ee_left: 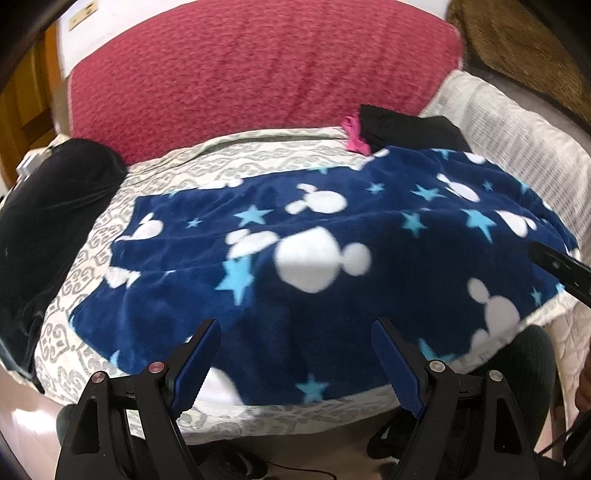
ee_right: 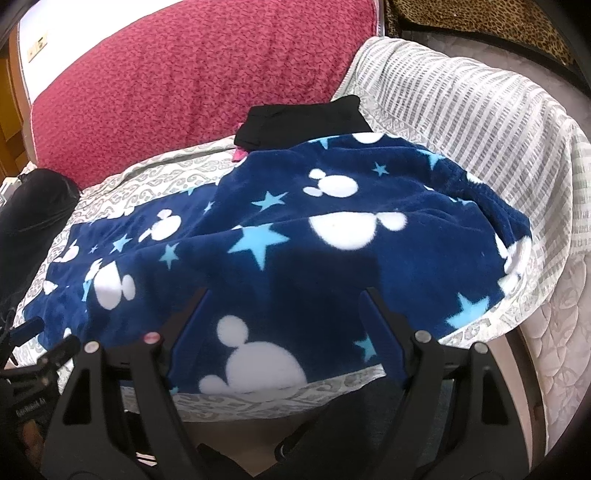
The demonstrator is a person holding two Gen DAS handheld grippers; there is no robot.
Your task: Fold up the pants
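Both your left gripper (ee_left: 295,354) and right gripper (ee_right: 284,325) have fingers apart, empty; pinch the pants (ee_left: 332,229) edge just ahead of them, both layers together.

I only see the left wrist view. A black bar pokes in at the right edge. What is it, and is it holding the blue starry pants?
Observer: It is the right gripper. Its own view shows its jaws open over the pants, gripping nothing.
Visitor: And the brown blur at the top right?
Observer: A leopard-print fabric, which is sharp in the right wrist view.
Visitor: Which end is the waist?
Observer: The gathered waistband appears to lie at the right end, beside the striped cover.
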